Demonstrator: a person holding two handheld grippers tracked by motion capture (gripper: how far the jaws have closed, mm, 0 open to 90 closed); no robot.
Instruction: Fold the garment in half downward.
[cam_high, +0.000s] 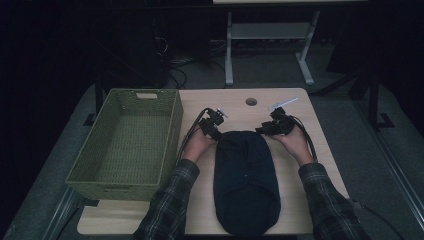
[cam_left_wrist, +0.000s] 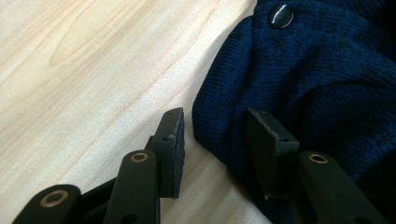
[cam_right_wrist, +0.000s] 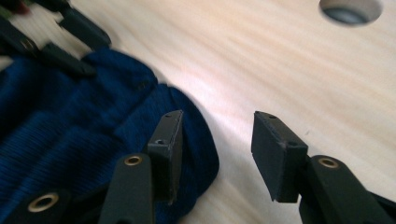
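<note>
**Both grippers at the far edge of a folded garment**

While the pale wooden table (cam_high: 330, 165) carries everything, the woven green rectangular basket (cam_high: 127, 142) stands left of the dark blue knitted garment (cam_high: 246, 182), which lies folded lengthwise at the table's middle. At the garment's far end, the left gripper (cam_left_wrist: 215, 135) straddles its edge, jaws partly open and not pressing. The right gripper (cam_right_wrist: 217, 140) hovers alongside, jaws partly open, holding nothing.

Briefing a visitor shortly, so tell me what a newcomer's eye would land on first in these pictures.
First, the dark blue knitted garment lying lengthwise down the middle of the pale wooden table, with a small dark button near its far edge. Next, the left claw and right claw, jaws apart, at the garment's far corners. An olive woven basket stands at the table's left.
</note>
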